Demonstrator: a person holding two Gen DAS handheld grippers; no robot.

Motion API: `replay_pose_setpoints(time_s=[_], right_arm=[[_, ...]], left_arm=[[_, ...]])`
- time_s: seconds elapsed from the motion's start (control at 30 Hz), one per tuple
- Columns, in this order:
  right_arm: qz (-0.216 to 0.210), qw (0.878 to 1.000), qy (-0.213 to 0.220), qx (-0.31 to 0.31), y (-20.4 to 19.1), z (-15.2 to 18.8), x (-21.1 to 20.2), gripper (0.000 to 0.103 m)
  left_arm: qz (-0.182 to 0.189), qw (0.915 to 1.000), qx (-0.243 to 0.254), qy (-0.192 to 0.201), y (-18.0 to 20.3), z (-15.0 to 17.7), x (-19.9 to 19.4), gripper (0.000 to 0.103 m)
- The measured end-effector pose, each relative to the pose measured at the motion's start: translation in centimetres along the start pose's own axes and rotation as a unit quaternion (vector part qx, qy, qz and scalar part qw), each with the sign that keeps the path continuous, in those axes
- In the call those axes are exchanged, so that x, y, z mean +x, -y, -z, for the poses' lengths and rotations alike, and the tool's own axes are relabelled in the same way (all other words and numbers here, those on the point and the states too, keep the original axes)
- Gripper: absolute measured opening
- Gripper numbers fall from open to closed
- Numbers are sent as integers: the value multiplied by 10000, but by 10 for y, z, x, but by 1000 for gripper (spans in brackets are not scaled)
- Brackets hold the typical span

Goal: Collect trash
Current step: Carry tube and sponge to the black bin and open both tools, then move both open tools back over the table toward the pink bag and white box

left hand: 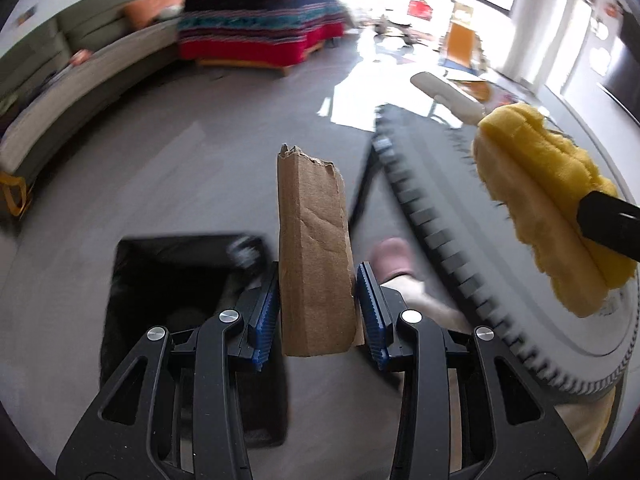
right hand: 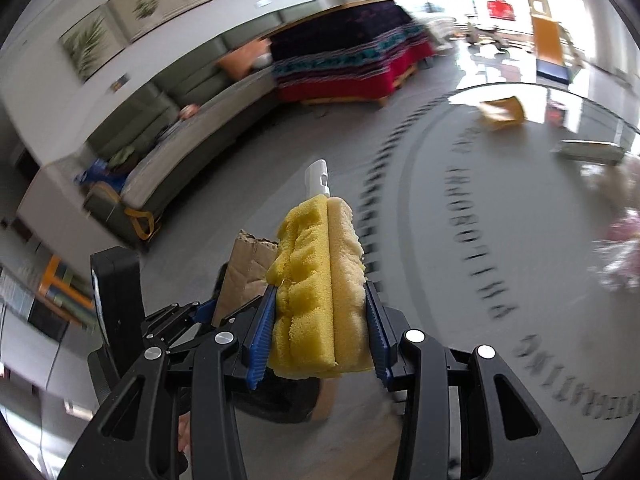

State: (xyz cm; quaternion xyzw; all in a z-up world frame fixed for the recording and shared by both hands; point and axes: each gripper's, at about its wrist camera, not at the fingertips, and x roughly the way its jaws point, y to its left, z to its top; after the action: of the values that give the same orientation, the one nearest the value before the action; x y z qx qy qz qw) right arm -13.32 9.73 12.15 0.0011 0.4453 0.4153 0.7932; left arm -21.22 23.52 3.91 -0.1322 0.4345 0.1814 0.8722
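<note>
Two grippers: left gripper (left hand: 316, 312) clamps one cardboard strip (left hand: 314, 252), right gripper (right hand: 320, 330) one yellow sponge mop head (right hand: 316, 280).

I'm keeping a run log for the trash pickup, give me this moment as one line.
left gripper: shut on cardboard piece | right gripper: shut on yellow sponge mop head | black bin: open, below left gripper | nothing dropped yet

Lounge or common room, long green sofa (right hand: 192, 120) along wall, framed plant prints (right hand: 132, 16), grey carpet (left hand: 180, 168)

Open grey floor (left hand: 168, 168) ahead (black bin (left hand: 176, 280) below, table (left hand: 460, 216) rightward).
</note>
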Motion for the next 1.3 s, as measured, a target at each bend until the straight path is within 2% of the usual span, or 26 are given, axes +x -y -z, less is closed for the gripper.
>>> replay_pose_setpoints(time_s=[0.2,0.43,0.5,0.53,0.57,0.63,0.83,1.03,1.3], right_arm=[[-437,9971,-408,-470,-59,27,38,43],[-724,9891,-823,-985,-125,40,76,43],[-827,9871,-861,-1063,-140,36,85,49],[-817,9862,-905,-1124,-147,34,89,53],[-722,9866,-904,-1150,-154,31,94,64],[-675,9882,-768,-1141,-160,27,93,67],[-658,9891,-733,-1098,-151,31,90,67],[-657,9913,-712,-893,-135,27,88,67],[-661,9945,-580,-569,-103,22,73,67]], left_arm=[[-508,9972,-544,-106,-68,35,-10,38],[-896,9888,-1166,-269,-119,63,-14,39],[-998,9859,-1320,-260,-132,70,-17,43],[-1079,9844,-1357,-294,-135,69,-17,67],[-1229,9817,-1427,-285,-140,70,-19,97],[-1485,9767,-1542,-139,-149,76,-28,97],[-1468,9751,-1652,-173,-152,75,-27,97],[-1387,9805,-1374,-226,-141,74,-26,97],[-1074,9899,-915,-145,-97,52,-23,97]])
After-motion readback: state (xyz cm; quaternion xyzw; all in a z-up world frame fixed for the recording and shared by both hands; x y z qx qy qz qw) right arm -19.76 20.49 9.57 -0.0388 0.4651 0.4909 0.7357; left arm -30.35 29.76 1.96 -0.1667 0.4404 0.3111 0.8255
